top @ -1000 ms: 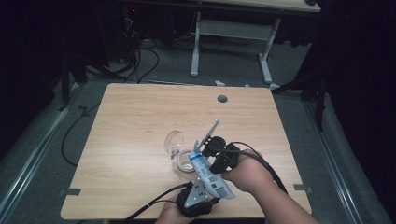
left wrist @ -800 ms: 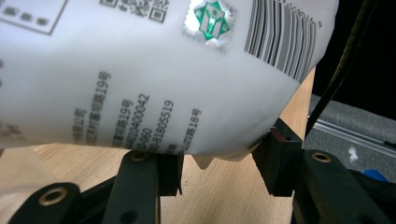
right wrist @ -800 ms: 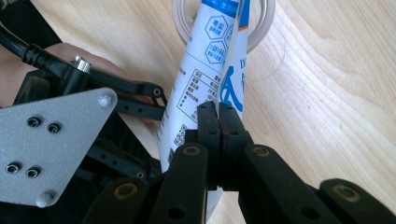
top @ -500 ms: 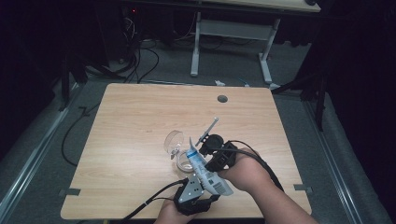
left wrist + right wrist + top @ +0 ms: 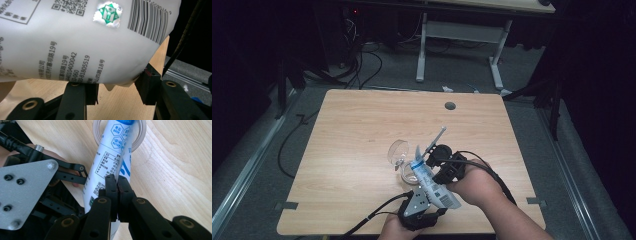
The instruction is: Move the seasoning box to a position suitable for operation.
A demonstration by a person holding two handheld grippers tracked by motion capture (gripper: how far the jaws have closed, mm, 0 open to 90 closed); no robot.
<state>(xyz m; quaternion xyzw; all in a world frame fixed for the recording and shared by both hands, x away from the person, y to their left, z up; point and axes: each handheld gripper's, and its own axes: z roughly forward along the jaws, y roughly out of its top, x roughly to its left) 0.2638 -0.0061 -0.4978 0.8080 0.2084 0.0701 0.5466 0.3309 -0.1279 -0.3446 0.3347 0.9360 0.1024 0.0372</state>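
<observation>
— Where is the white plastic pouch with blue print and a barcode [image 5: 428, 181] at this moment?

— Near the front edge of the light wooden table [image 5: 362, 130], lifted off the wood and tilted, its top end pointing toward the clear drinking glass [image 5: 398, 152] that lies on its side just beside it. In the right gripper view the pouch [image 5: 112, 157] runs up from between the jaws, and its upper end overlaps the glass's round rim [image 5: 142, 135].

— How does the left gripper [image 5: 419, 200] meet it?

— In the left gripper view the pouch's printed lower end [image 5: 82, 42] bulges just above the two black jaws. The jaws stand fairly wide, one at each side of the pouch's bottom edge, and the right-hand pad [image 5: 146, 82] presses against that edge. The other pad seems to touch it too, though the bulge hides the contact, so I read it as holding the bag's base.

— And the right gripper [image 5: 117, 182]?

— Its two jaws are pressed nearly together with a thin fold of the pouch pinched between the tips. The pinch sits on the pouch's side edge, partway up its length, above the printed code square.

— Where are the two grippers relative to each other?

— Close together. In the high view the right gripper [image 5: 447, 165] sits just beyond and right of the left one, with the pouch between them. The left gripper's grey three-cornered plate [image 5: 22, 192] shows beside the pouch in the right gripper view.
</observation>
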